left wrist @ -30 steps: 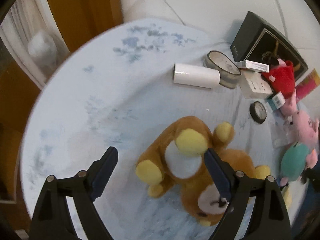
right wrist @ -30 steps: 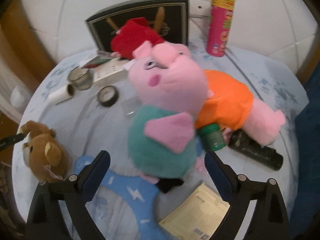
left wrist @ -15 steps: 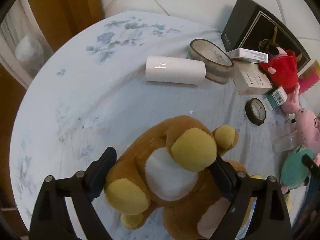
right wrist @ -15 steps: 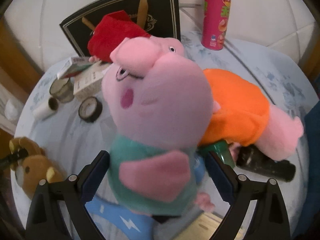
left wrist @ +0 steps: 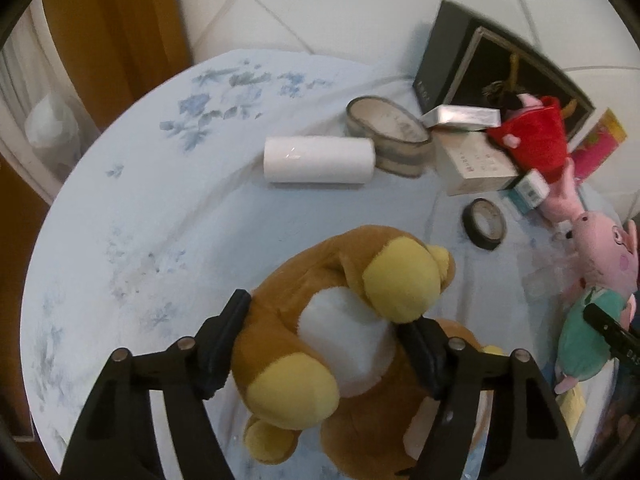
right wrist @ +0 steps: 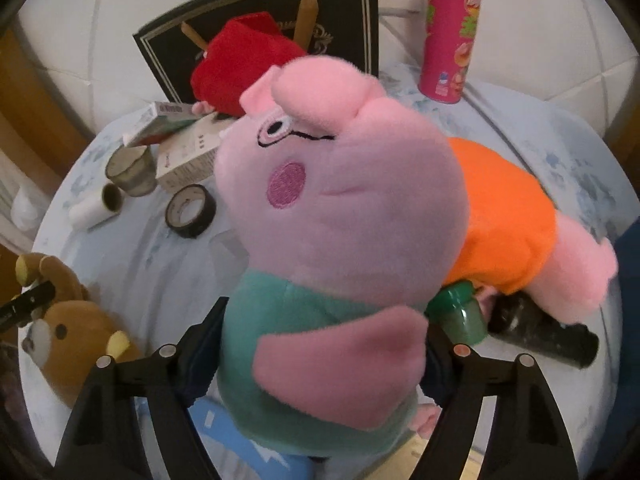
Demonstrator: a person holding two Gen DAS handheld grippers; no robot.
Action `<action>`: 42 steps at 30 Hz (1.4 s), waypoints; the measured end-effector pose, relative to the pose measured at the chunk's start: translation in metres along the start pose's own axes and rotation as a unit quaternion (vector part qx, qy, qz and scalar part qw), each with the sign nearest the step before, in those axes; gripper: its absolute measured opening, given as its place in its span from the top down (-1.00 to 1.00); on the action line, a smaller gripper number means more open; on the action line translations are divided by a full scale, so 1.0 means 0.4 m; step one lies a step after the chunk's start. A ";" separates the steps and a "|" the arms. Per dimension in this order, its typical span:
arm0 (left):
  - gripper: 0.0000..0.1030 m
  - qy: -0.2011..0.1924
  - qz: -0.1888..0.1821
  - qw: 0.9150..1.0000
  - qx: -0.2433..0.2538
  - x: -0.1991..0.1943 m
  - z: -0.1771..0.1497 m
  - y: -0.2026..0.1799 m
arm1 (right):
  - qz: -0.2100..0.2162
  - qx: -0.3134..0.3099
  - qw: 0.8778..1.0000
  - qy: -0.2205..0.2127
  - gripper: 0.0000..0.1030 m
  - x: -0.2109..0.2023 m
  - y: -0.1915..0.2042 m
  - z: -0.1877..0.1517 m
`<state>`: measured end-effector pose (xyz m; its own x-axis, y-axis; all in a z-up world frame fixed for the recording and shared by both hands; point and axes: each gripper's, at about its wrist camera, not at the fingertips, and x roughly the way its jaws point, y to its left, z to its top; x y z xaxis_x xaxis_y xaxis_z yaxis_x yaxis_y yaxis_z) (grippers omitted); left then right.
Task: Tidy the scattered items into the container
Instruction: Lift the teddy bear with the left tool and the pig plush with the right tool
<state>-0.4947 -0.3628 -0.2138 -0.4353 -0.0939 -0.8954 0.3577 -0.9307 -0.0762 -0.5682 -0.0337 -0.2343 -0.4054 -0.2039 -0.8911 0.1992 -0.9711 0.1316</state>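
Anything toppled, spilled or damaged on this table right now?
No spill or damage shows. The white roll lies on its side, and the dark bottle lies flat, partly under the orange-dressed pig plush. Otherwise just scattered clutter.

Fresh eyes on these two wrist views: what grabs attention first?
In the right wrist view a pink pig plush in a teal shirt fills the middle, its body between the right gripper jaws, which have just been closing on it. In the left wrist view the left gripper, also just closing, squeezes a brown bear plush. Behind it lie a white roll and a black tape ring on the flowered cloth.
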 end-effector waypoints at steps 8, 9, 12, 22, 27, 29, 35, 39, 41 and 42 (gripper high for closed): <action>0.27 -0.048 -0.019 0.998 0.025 -0.145 -0.020 -0.037 | 0.013 -0.008 0.999 -0.041 -0.56 -0.154 0.012 -0.040; 0.32 -0.049 -0.020 0.998 0.028 -0.158 -0.026 -0.039 | 0.014 -0.008 0.999 -0.046 -0.56 -0.175 0.013 -0.047; 0.33 -0.048 -0.025 0.998 0.038 -0.190 -0.050 -0.047 | 0.016 -0.009 0.999 -0.051 -0.56 -0.223 0.009 -0.076; 0.18 -0.004 -0.024 0.999 0.048 -0.169 -0.170 -0.034 | 0.024 -0.007 0.999 -0.023 -0.56 -0.249 -0.015 -0.203; -0.60 -0.029 0.006 0.999 0.045 -0.196 -0.179 0.071 | 0.028 -0.011 0.999 -0.027 -0.56 -0.260 0.014 -0.231; -0.60 -0.030 0.012 0.998 0.046 -0.189 -0.183 0.110 | 0.023 -0.007 0.999 -0.030 -0.56 -0.268 0.026 -0.252; -0.60 0.025 0.024 0.996 0.081 -0.082 -0.201 0.122 | 0.013 0.023 0.999 -0.030 -0.56 -0.277 0.042 -0.309; -0.55 0.059 -0.002 0.993 0.102 0.014 -0.225 0.026 | 0.005 0.041 0.999 -0.026 -0.56 -0.283 0.019 -0.344; -0.55 0.050 -0.048 0.992 0.105 0.017 -0.222 -0.040 | -0.001 0.046 0.999 -0.027 -0.56 -0.290 -0.006 -0.353; -0.55 0.045 -0.063 0.990 0.114 0.013 -0.217 -0.087 | -0.003 0.049 0.998 -0.029 -0.56 -0.294 -0.019 -0.357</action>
<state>-0.4377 -0.3001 -0.2540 -0.3864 0.0506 -0.9210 0.1051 -0.9896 -0.0985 -0.3945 0.0154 -0.1925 -0.4581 -0.2027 -0.8655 0.1096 -0.9791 0.1712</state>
